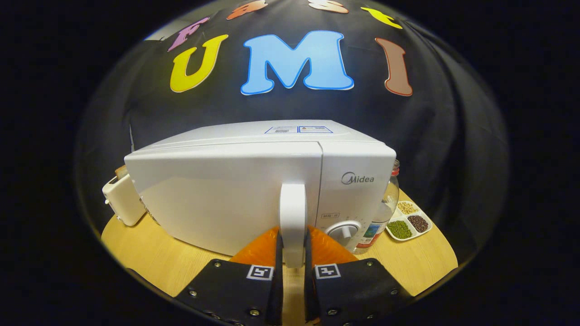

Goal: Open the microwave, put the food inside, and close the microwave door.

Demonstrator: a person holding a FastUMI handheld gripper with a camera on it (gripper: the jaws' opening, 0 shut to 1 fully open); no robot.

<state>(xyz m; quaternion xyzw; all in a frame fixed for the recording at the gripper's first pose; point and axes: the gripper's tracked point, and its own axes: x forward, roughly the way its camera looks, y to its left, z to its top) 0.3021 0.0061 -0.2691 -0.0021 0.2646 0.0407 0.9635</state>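
Gripper (293, 246) points level, straight at the microwave (253, 190) front, fingers side by side at 6 o'clock. The fingers (277, 253) are narrow, clamped on the lower part of the door handle (293, 217), one on each side, both pressing it. The handle is a vertical white bar at 12 o'clock from the fingertips, mounted at the right edge of the door (226, 199).

Door is flush with the body along the top seam; can't tell if it's cracked open at the bottom.

Control panel (355, 190) is at 2 o'clock from the fingers, with a round dial (344, 232) near its bottom, just right of the handle.

Microwave stands on a round wooden table (149, 258).

At 3 o'clock of the microwave, touching or just beside its right side: a clear jar (385, 208) with a red lid, upright. Further out at 3 o'clock, a white divided tray (408, 221) holding three lots of beans: pale at the far end, dark on the right, green at the near end.

At 9 o'clock of the microwave, just beside its left corner: a cream toaster (121, 199) with a bread slice (120, 171) sticking up from the top.

The hand holding the gripper is behind the camera; can't tell its pose. Can't tell which item is the food for the task.
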